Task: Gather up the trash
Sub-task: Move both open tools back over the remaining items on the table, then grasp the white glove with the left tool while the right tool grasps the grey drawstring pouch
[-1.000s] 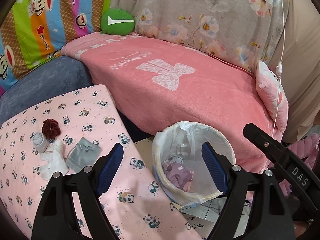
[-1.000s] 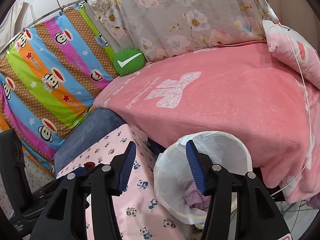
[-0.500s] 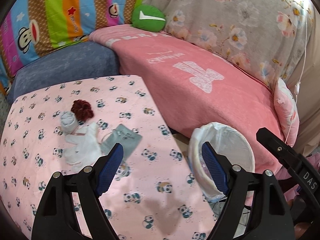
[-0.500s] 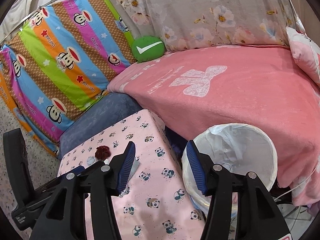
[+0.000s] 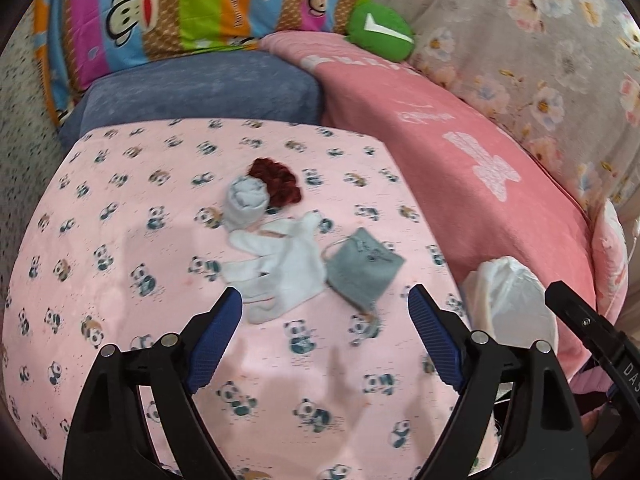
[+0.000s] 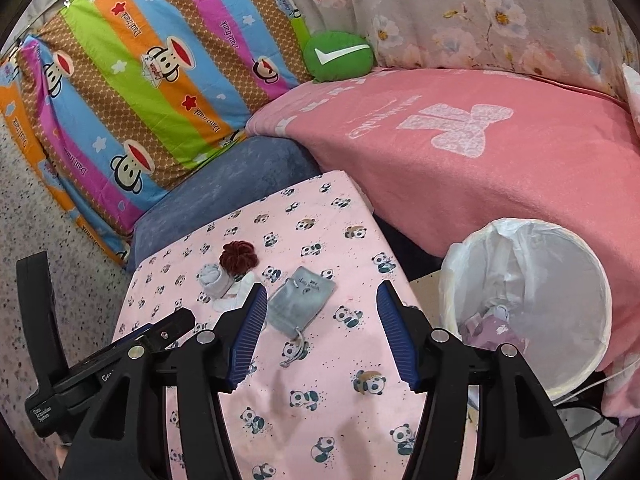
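Observation:
On the pink panda-print table lie a dark red scrunchie, a rolled pale sock, a white glove and a grey drawstring pouch. My left gripper is open and empty, just short of the glove and pouch. My right gripper is open and empty over the table, near the pouch. The white-lined trash bin stands right of the table with purple trash inside; it also shows in the left wrist view.
A pink-blanketed sofa runs behind the table and bin. A blue cushion, a striped monkey-print cover and a green check-mark pillow are at the back. The left gripper's body shows at lower left.
Both grippers have swung left from the bin to over the table. The glove, pouch, sock and scrunchie now sit centred ahead of the left gripper. Both stay open.

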Demonstrator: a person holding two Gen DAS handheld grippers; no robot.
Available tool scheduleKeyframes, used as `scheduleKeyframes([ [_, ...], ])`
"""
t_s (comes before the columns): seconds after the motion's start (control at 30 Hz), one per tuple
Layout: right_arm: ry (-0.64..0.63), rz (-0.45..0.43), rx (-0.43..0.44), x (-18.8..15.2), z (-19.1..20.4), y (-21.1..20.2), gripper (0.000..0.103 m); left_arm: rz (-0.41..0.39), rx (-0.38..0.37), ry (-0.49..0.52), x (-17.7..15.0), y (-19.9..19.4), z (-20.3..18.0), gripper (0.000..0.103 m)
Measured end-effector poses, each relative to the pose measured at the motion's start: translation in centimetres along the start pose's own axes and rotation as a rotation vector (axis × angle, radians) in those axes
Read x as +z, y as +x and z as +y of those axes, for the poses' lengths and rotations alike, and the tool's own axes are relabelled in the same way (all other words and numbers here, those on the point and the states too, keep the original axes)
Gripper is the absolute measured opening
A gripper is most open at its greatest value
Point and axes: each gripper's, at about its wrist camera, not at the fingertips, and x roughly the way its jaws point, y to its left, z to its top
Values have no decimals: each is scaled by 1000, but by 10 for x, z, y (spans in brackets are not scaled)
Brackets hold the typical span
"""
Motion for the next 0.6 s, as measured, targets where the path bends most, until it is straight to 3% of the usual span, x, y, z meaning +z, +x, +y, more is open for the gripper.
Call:
scheduleKeyframes([
  [0.33,-57,137,-8,-22,34,71,58,69,42,-91,-4,35,50,84],
  [0.6,-69,230,-48,-34,43,138,58,126,35,-110,6,73,59,85],
])
